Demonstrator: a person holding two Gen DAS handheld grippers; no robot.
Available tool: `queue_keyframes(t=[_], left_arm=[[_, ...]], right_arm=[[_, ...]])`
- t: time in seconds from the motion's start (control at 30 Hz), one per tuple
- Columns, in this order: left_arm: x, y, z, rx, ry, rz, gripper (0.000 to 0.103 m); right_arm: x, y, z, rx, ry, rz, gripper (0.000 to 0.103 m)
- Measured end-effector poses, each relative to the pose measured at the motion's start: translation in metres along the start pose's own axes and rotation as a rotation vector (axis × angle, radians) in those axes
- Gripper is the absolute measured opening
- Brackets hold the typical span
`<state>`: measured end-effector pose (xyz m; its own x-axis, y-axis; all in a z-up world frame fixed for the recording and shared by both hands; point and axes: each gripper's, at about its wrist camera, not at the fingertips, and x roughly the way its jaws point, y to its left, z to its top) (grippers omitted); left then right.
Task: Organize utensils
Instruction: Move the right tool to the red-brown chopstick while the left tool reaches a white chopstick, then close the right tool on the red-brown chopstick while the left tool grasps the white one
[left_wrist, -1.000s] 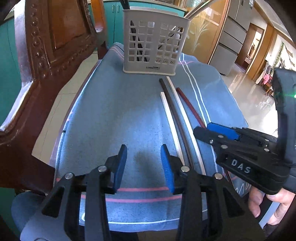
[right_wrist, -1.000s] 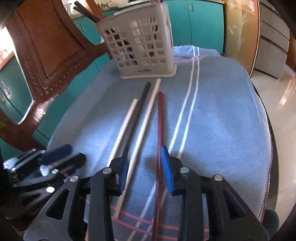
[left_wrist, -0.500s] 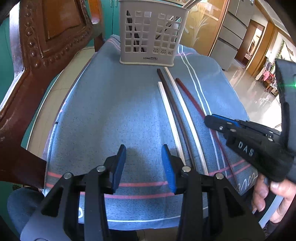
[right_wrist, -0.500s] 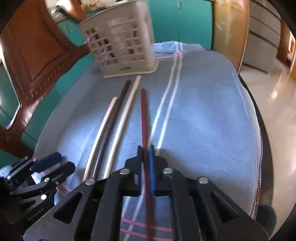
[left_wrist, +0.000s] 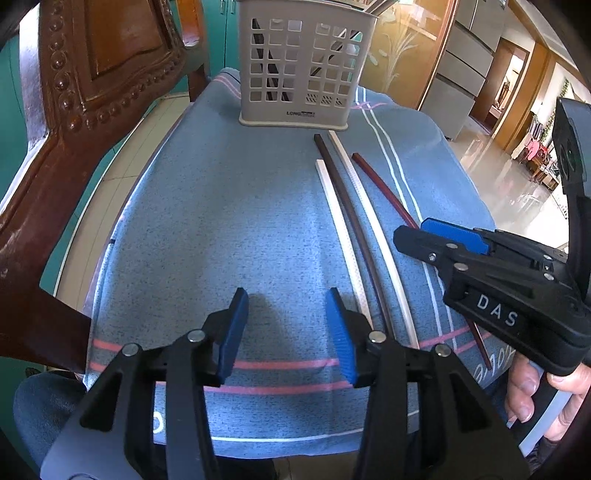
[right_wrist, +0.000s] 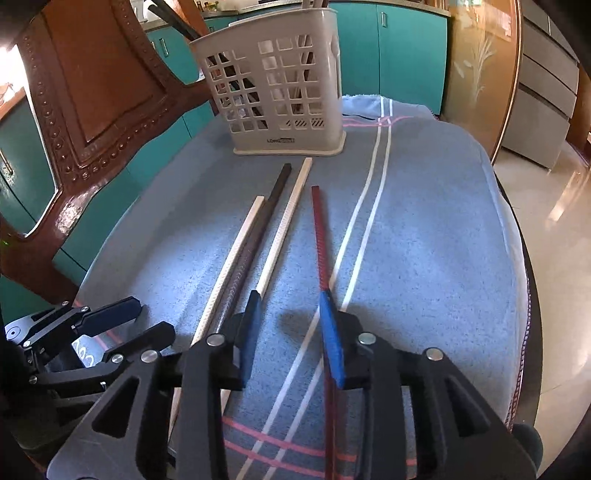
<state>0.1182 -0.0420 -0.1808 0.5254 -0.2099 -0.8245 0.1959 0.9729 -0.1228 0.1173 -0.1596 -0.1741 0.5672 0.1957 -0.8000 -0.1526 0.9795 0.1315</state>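
Several chopsticks lie lengthwise on a blue towel: a short white one (right_wrist: 236, 258), a dark brown one (right_wrist: 262, 225), a long white one (right_wrist: 284, 225) and a red one (right_wrist: 319, 240). A grey perforated utensil basket (right_wrist: 280, 92) stands at the far end with utensils in it. My right gripper (right_wrist: 291, 325) is open; the red chopstick runs along and under its right finger. My left gripper (left_wrist: 284, 325) is open and empty, left of the chopsticks. In the left wrist view the basket (left_wrist: 299, 70), red chopstick (left_wrist: 384, 192) and right gripper (left_wrist: 417, 236) show.
The blue towel (right_wrist: 424, 258) with white and pink stripes covers a small table. A carved wooden chair back (left_wrist: 74, 110) stands close on the left. Teal cabinets (right_wrist: 406, 55) and tiled floor (right_wrist: 554, 221) lie beyond the table edges.
My right gripper shut on the red chopstick half a second ago and is now open again, with the chopstick lying on the towel. The left gripper stayed open, shifting slightly.
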Motion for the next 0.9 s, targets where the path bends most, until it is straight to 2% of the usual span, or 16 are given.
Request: queue_keyframes(t=[0.13,0.33,0.5,0.73,0.9], left_arm=[[0.001,0.000,0.000,0.003,-0.001,0.002,0.045],[0.000,-0.008,0.005,0.018,-0.013,-0.027,0.046],[0.006,-0.023,0.007,0.073,0.005,-0.032,0.046],[0.013,-0.026,0.004,0.126,0.013,0.027,0.045],[0.009,-0.001,0.006,0.065,0.016,0.056,0.047]], right_arm=[[0.003,-0.014,-0.001,0.052,0.004,-0.004,0.033],[0.005,-0.015,-0.005,0.016,-0.005,-0.042,0.033],[0.005,-0.018,-0.005,0.028,-0.006,-0.033,0.033],[0.003,-0.021,-0.007,0.031,-0.007,-0.041,0.033],[0.004,-0.019,-0.008,0.021,-0.007,-0.053,0.033]])
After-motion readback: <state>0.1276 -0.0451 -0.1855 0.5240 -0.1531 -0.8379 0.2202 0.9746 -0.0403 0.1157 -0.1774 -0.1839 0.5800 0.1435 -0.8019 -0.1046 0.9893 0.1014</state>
